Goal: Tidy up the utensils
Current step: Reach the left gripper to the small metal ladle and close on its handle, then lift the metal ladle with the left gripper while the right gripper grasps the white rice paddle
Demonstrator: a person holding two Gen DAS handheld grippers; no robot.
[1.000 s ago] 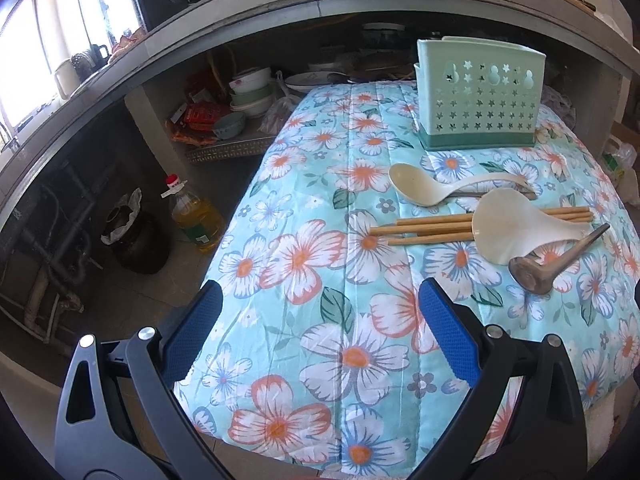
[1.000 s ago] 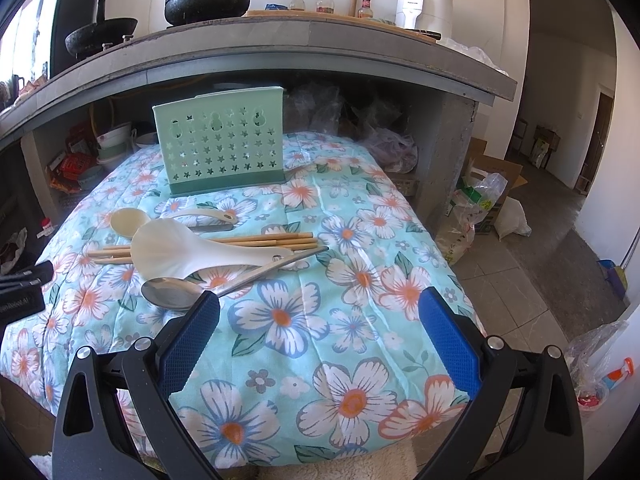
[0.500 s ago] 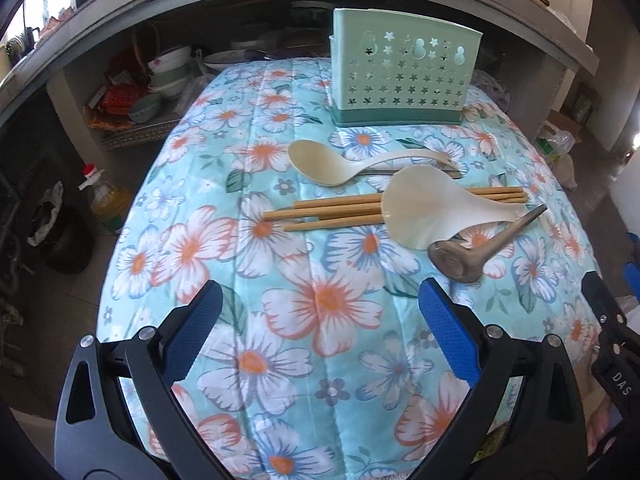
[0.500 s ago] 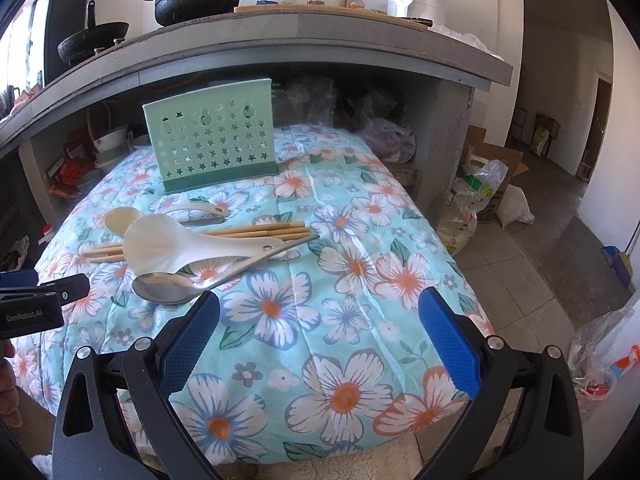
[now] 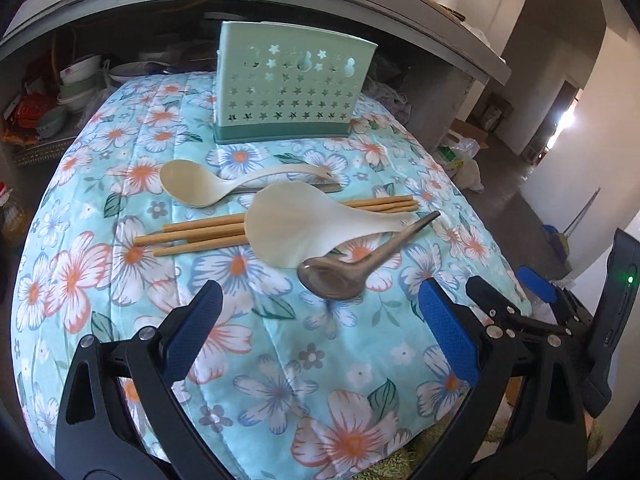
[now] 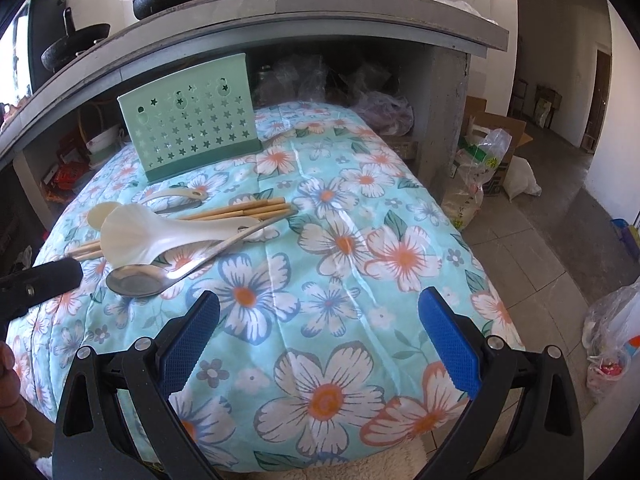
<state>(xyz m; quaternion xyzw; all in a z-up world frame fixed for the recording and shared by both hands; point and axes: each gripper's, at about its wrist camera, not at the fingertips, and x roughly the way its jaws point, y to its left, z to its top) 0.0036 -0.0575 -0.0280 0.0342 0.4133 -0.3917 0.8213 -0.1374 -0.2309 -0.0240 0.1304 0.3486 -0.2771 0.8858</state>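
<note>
Both tongs (image 5: 316, 320) (image 6: 318, 330) wide open, empty, now nearer metal spoon (image 5: 340, 276), utensils unmoved

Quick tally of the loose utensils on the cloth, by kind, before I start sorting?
Cream ladle: 1
White rice paddle: 1
Metal spoon: 1
Wooden chopsticks: 4, as far as the overlap shows
Total: 7, none yet in the green holder

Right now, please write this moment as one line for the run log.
phase: approach | left claw: open, empty | right claw: open, empty | utensils: all on cloth | metal spoon: nearest | green holder: upright, behind
</note>
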